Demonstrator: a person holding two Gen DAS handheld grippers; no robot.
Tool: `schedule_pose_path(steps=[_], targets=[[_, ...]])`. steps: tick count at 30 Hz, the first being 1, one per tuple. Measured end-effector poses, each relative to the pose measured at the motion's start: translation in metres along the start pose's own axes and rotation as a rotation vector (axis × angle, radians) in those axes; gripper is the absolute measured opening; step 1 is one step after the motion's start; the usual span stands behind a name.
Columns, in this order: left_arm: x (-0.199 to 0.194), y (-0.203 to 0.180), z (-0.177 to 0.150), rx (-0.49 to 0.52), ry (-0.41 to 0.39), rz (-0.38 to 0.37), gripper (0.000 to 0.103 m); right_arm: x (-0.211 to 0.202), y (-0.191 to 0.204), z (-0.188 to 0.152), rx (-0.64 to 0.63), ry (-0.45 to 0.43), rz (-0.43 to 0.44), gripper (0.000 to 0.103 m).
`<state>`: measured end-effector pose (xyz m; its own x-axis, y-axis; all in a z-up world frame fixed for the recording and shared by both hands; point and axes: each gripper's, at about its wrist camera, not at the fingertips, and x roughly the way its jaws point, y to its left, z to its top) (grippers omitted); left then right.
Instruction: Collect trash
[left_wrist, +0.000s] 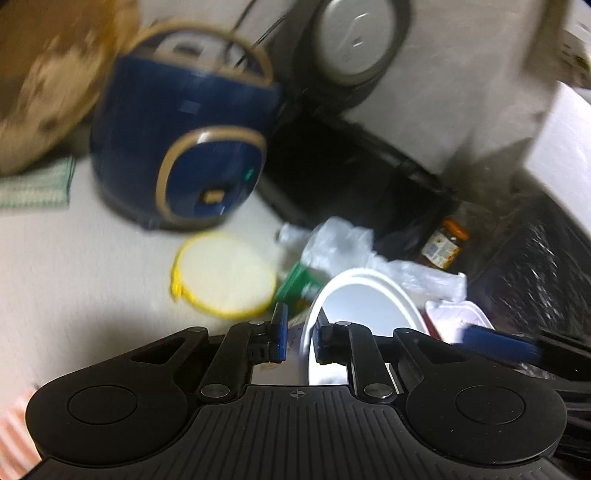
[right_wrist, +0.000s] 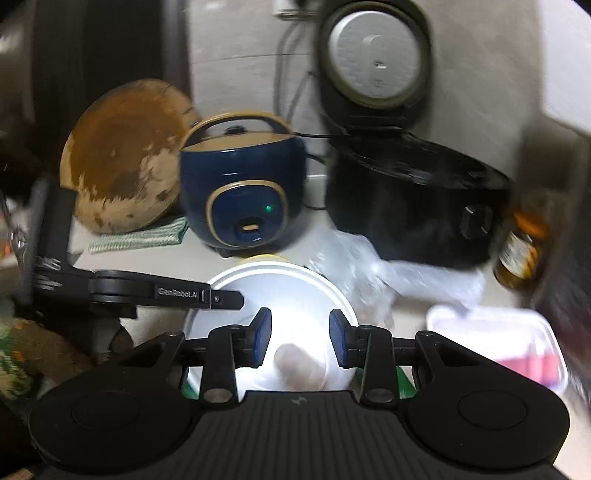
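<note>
Left gripper clamps one white bowl; two cookers behind.

White bowl rim between left gripper jaws.

White round bowl tilted on edge, crumpled clear plastic behind (blurred, possibly bags)

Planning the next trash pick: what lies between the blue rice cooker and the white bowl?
A round yellow-rimmed lid lies flat on the counter between the blue rice cooker and white bowl, clearest in the left wrist view.
</note>
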<state>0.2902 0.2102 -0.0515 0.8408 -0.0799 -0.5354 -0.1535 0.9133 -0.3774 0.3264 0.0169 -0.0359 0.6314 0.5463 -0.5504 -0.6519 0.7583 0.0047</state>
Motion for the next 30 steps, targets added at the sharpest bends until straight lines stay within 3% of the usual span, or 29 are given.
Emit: schedule_pose_path(steps=[3, 7, 10, 12, 16, 18, 19, 20, 24, 30], targets=[[-0.01, -0.002, 0.004, 0.066, -0.018, -0.034, 0.018, 0.021, 0.008, 0.002, -0.027, 0.017, 0.038, 0.034], [-0.013, 0.005, 0.007, 0.053, -0.001, -0.094, 0.019, 0.052, 0.009, -0.002, 0.014, 0.068, 0.147, 0.034], [-0.012, 0.005, 0.004, 0.083, -0.004, -0.056, 0.021, 0.078, 0.016, -0.006, 0.0, 0.143, 0.126, 0.035], [-0.013, 0.006, 0.004, 0.071, -0.004, -0.079, 0.022, 0.097, 0.019, -0.007, -0.016, 0.223, 0.108, 0.038], [-0.016, 0.005, 0.007, 0.059, -0.023, -0.093, 0.018, 0.115, 0.03, -0.006, -0.067, 0.288, 0.062, 0.039], [-0.013, 0.007, 0.007, 0.049, -0.009, -0.093, 0.016, 0.116, 0.034, -0.006, -0.077, 0.297, 0.066, 0.028], [-0.012, 0.007, 0.006, 0.049, -0.004, -0.084, 0.015, 0.117, 0.034, -0.006, -0.074, 0.301, 0.082, 0.014], [-0.011, 0.008, 0.005, 0.049, 0.0, -0.07, 0.015, 0.118, 0.035, -0.006, -0.07, 0.308, 0.097, 0.006], [-0.006, 0.012, 0.004, 0.05, 0.022, 0.011, 0.015, 0.12, 0.043, -0.01, -0.1, 0.297, 0.062, 0.004], [0.007, 0.012, -0.001, 0.079, 0.081, 0.072, 0.016, 0.115, 0.036, -0.008, -0.055, 0.273, 0.088, 0.004]])
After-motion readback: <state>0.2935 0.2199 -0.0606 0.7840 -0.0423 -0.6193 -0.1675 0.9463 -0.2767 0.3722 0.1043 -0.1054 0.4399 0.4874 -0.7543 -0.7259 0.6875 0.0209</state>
